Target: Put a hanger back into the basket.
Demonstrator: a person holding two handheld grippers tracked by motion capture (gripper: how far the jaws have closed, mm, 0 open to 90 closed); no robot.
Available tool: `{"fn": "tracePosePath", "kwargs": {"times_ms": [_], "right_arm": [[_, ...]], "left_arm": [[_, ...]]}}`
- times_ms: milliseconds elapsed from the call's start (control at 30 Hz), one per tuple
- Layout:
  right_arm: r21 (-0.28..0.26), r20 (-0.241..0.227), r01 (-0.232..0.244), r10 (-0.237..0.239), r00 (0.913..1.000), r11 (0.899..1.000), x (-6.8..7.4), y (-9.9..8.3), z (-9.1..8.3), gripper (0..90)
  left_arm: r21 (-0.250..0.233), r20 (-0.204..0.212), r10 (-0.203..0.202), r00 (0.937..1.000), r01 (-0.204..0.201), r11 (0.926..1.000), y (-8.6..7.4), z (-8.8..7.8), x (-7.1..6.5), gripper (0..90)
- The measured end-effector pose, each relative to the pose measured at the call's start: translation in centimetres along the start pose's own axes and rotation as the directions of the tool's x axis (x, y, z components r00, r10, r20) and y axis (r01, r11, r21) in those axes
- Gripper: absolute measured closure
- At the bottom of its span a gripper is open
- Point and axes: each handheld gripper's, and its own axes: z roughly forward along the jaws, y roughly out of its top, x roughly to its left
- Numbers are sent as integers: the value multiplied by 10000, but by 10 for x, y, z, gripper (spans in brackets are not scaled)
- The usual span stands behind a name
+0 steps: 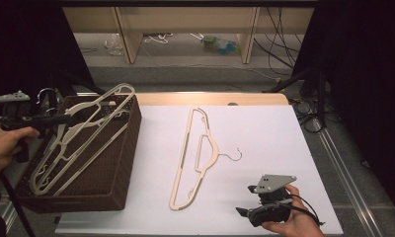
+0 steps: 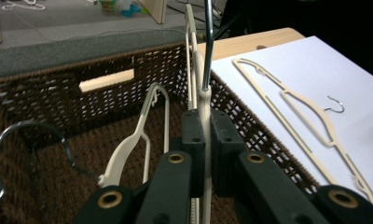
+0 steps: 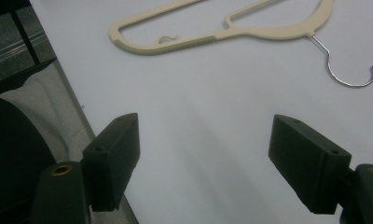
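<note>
Item in hand: cream hanger (image 2: 204, 100), pinched at the neck by your left gripper (image 1: 62, 118) over the wicker basket (image 1: 121, 163); next, lower and release, then your wide-open, empty right gripper (image 3: 204, 158) fetches the hanger on the surface (image 1: 193, 158).

The basket (image 1: 111, 163) is dark brown with a fine woven pattern. The hangers in the basket (image 1: 82, 133) are cream with silver metal hooks, and so is the hanger on the table (image 1: 195, 158). The table cover (image 1: 264, 138) is plain white over a pale wooden tabletop (image 1: 210, 98). Both grippers' jaws are black with brass-coloured rivets.
</note>
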Motion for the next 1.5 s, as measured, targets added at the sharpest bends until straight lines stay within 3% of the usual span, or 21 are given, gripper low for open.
{"fn": "tracePosePath", "kwargs": {"times_ms": [500, 667, 767, 900, 933, 967, 1067, 1100, 1133, 1167, 1200, 1233, 1267, 1300, 1333, 1367, 1400, 1467, 1500], "right_arm": [[169, -135, -46, 48, 9999, 9998, 0, 0, 0, 256], [167, -119, -2, 4, 9999, 9999, -1, 0, 1, 256], [162, -118, -7, 9, 9999, 9999, -1, 0, 1, 256], [174, -151, -28, 31, 9999, 9998, -1, 0, 1, 256], [167, -143, -14, 17, 9999, 9999, -1, 0, 1, 256], [172, -153, -25, 28, 9999, 9998, -1, 0, 1, 256], [171, -137, -67, 70, 9999, 9998, -1, 0, 1, 256], [171, -137, -67, 70, 9999, 9998, -1, 0, 1, 256], [189, -140, -51, 53, 9999, 9998, -1, 0, 2, 256], [201, -152, -62, 65, 9999, 9998, -1, 0, 2, 256], [199, -150, -37, 40, 9999, 9998, -2, 0, 2, 256], [199, -150, -37, 40, 9999, 9998, -2, 0, 2, 256], [120, -94, -91, 93, 9999, 9999, -1, -1, 4, 256], [119, -99, -114, 115, 9999, 9999, -1, -1, 4, 256], [91, -77, -35, 35, 10000, 10000, -1, -1, 5, 256], [94, -59, -44, 44, 10000, 9999, -1, -1, 5, 256], [95, -35, -51, 51, 10000, 9999, -1, 0, 5, 256], [93, -45, -10, 10, 10000, 10000, -1, 0, 6, 256], [93, -45, -10, 10, 10000, 10000, -1, 0, 6, 256]], "left_arm": [[636, 153, -628, 9979, 617, 9961, -25, 7, 17, 858], [886, 43, -944, 9955, 936, 9917, -33, 15, 19, 852], [1344, -189, -1179, 9928, 1194, 9837, -40, 23, 22, 843], [1383, -247, -1377, 9902, 1398, 9805, -45, 28, 25, 834], [1498, -365, -1363, 9900, 1403, 9787, -47, 30, 25, 828], [1887, -878, -1272, 9880, 1419, 9717, -49, 32, 27, 813], [1814, -985, -1330, 9862, 1492, 9720, -50, 30, 30, 770], [1767, -1107, -1367, 9844, 1548, 9720, -51, 28, 30, 770], [1839, -1545, -1289, 9795, 1567, 9704, -51, 24, 29, 689], [1839, -1545, -1289, 9795, 1567, 9704, -51, 24, 29, 685], [2253, -1641, -1243, 9786, 1599, 9611, -51, 21, 27, 659], [2253, -1641, -1243, 9786, 1599, 9611, -51, 21, 27, 607], [2556, -2546, -1163, 9600, 1828, 9494, -51, 19, 23, 537], [2493, -2669, -1134, 9570, 1822, 9511, -50, 18, 21, 489], [2493, -2669, -1134, 9570, 1822, 9511, -50, 18, 21, 483], [2411, -2600, -1078, 9596, 1726, 9550, -49, 15, 20, 471], [2260, -2634, -1123, 9581, 1745, 9584, -48, 12, 17, 447], [1873, -2761, -1402, 9509, 1963, 9625, -44, 9, 11, 395], [1760, -2656, -1517, 9521, 2026, 9633, -43, 7, 7, 395]]}}
